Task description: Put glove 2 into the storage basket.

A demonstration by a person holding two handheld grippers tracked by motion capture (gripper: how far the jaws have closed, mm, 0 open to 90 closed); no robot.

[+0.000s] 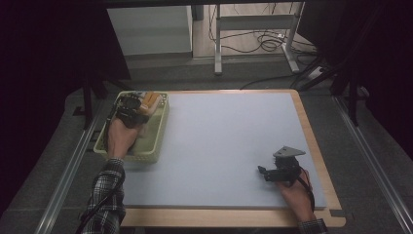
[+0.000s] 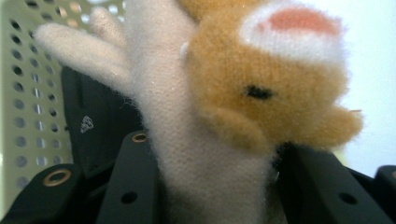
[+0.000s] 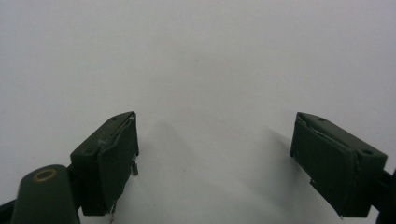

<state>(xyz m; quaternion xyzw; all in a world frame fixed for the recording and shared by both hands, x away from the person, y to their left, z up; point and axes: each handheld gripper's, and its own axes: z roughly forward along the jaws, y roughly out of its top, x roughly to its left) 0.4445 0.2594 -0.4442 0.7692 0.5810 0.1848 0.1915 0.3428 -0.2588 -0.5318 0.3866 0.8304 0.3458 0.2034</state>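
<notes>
plush toy [image 2: 243,93]: tan and cream, pink patch; basket [image 1: 158,141]: pale green, perforated; table mat [image 1: 229,141]: light grey; sleeve [image 1: 104,195]: plaid.

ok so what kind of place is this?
Likely a lab or workshop data-collection station, not a home. A wood-edged table with a plain grey mat stands between floor rails, loose cables lie beyond by a metal desk frame, and the right claw rests on the mat.
</notes>
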